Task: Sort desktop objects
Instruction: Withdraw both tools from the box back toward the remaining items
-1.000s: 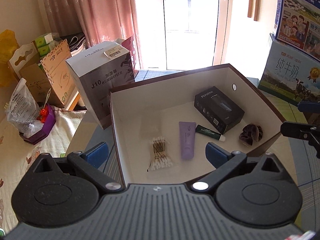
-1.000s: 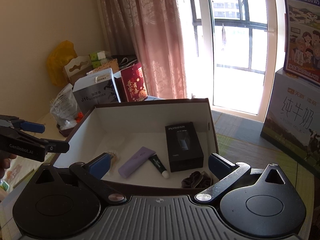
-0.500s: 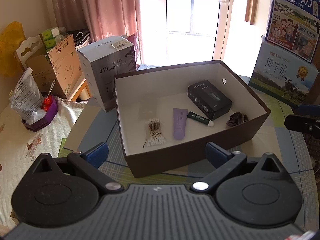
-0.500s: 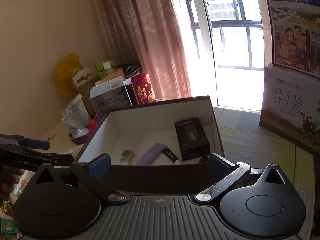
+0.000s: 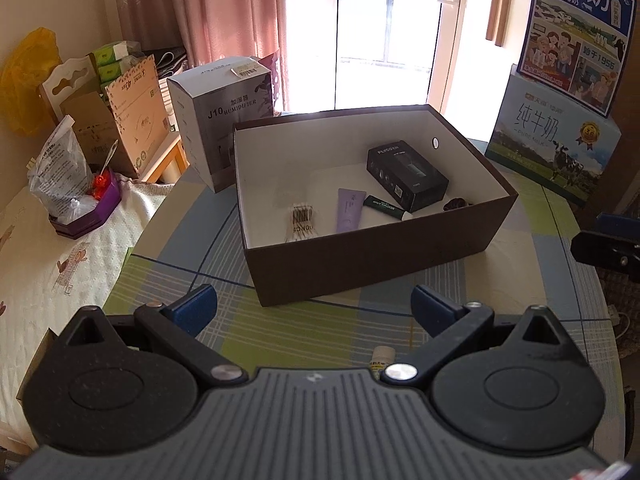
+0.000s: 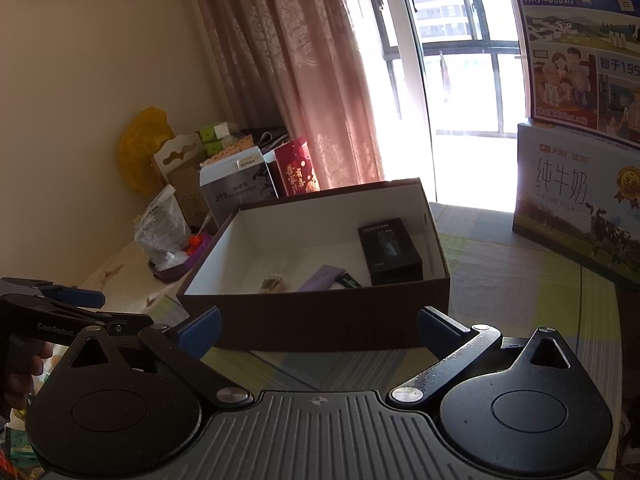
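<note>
**Inspector:** Report the tools, left to right.

**Assistant:** The left gripper [image 5: 314, 304] has its blue-padded jaws spread wide with nothing between them. It hangs above the checked tablecloth [image 5: 280, 328], short of the box. The right gripper [image 6: 318, 326] is likewise spread and empty, facing the near wall of the box.

**Inspector:** And the task's things?

**Assistant:** Ahead of both tools stands the dark brown cardboard box with white lining [image 5: 372, 256]. Inside, left to right: a bundle of cotton swabs in clear wrap [image 5: 302, 224], a lilac squeeze tube [image 5: 349, 210], a slim dark green tube [image 5: 386, 206], a black rectangular carton [image 5: 406, 176] and a dark fabric scrunchie [image 5: 456, 203], which is partly hidden by the wall. All lie flat on the floor of the box, apart enough to pick singly.

**Inspector:** Anything outside the box?

**Assistant:** Just below the left tool's right finger, a small white-capped item [image 5: 382, 358] shows. It is mostly hidden, so I cannot identify it.

**Inspector:** Judgement?

**Assistant:** The wide-open jaws and the stand-off suggest a pause between picks. That capped item may be next.
</note>
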`<action>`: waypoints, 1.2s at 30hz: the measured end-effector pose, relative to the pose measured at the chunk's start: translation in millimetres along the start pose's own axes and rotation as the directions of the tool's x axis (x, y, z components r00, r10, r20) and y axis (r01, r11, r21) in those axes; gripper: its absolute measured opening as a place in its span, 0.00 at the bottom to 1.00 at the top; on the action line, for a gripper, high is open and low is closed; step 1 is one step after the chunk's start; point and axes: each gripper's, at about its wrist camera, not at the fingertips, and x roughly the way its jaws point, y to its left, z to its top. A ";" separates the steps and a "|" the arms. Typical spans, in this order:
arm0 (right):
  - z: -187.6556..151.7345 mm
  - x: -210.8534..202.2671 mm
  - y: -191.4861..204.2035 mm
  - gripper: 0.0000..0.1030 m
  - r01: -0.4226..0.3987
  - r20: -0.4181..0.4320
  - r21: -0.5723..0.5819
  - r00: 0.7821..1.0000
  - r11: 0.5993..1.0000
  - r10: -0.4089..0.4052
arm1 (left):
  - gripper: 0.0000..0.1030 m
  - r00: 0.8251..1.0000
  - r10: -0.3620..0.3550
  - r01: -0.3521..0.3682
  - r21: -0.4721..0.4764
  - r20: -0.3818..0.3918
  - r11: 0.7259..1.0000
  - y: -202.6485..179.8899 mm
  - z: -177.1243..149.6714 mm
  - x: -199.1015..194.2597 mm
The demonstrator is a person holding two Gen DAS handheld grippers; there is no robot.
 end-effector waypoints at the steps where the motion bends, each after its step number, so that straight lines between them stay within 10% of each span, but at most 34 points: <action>1: -1.8 -2.1 -0.3 0.98 -0.002 -0.003 0.005 1.000 1.000 0.002 | 0.99 1.000 0.001 -0.001 -0.001 0.000 1.000 -1.2 -2.4 -2.3; 36: -86.6 -30.7 12.1 0.98 0.032 -0.168 -0.030 0.985 0.999 -0.037 | 0.99 0.992 -0.043 0.046 0.020 -0.118 0.999 -41.4 -78.4 -15.3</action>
